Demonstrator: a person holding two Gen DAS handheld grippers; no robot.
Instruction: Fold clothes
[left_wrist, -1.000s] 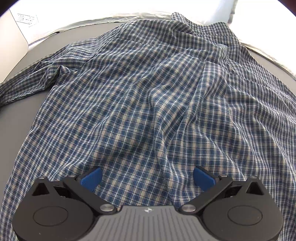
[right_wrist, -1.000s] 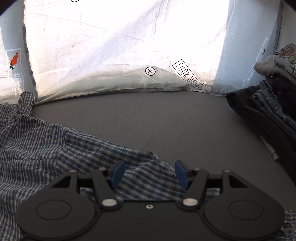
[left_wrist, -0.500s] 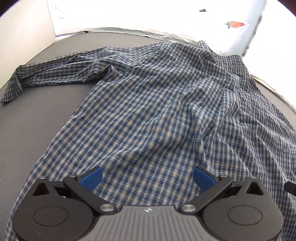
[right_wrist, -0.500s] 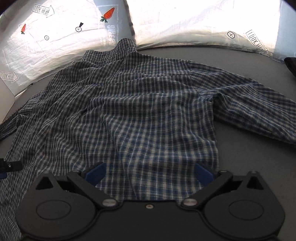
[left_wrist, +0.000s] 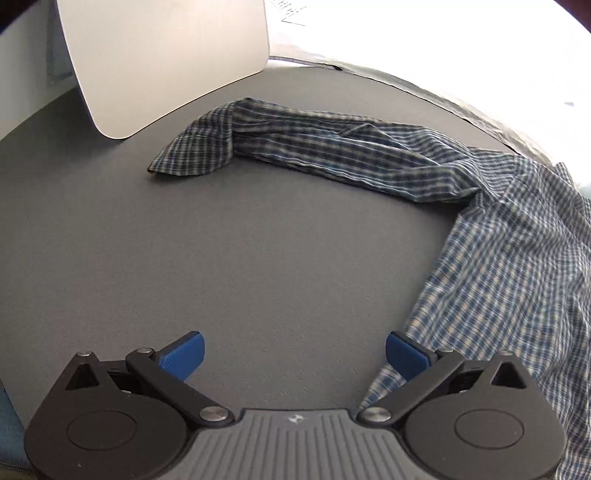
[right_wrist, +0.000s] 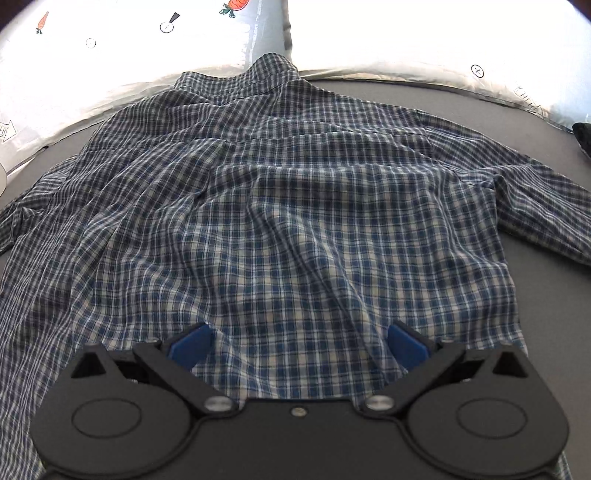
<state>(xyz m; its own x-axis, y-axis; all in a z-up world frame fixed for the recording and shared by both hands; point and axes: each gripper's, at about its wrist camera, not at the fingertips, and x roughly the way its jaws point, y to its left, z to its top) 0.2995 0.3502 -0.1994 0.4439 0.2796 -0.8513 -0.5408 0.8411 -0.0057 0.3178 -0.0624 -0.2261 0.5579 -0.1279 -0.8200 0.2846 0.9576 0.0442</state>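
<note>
A blue and white plaid shirt (right_wrist: 288, 206) lies spread on the grey surface (left_wrist: 240, 258), collar toward the far pillows. In the left wrist view its left sleeve (left_wrist: 314, 147) stretches out across the grey surface, cuff at the far left. My left gripper (left_wrist: 294, 354) hovers open over bare surface beside the shirt's left edge; its right finger overlaps the cloth edge, and nothing is between the jaws. My right gripper (right_wrist: 299, 343) stands wide open above the shirt's lower body, with cloth under it but not pinched.
White pillows with carrot prints (right_wrist: 110, 48) line the far edge. A pale flat board (left_wrist: 162, 59) leans at the far left in the left wrist view. A dark pile of clothes (right_wrist: 583, 136) sits at the right edge.
The left gripper has swung left off the shirt's body to bare surface beside the sleeve. The right gripper has moved left from the right sleeve to over the shirt's body, its jaws widening.
</note>
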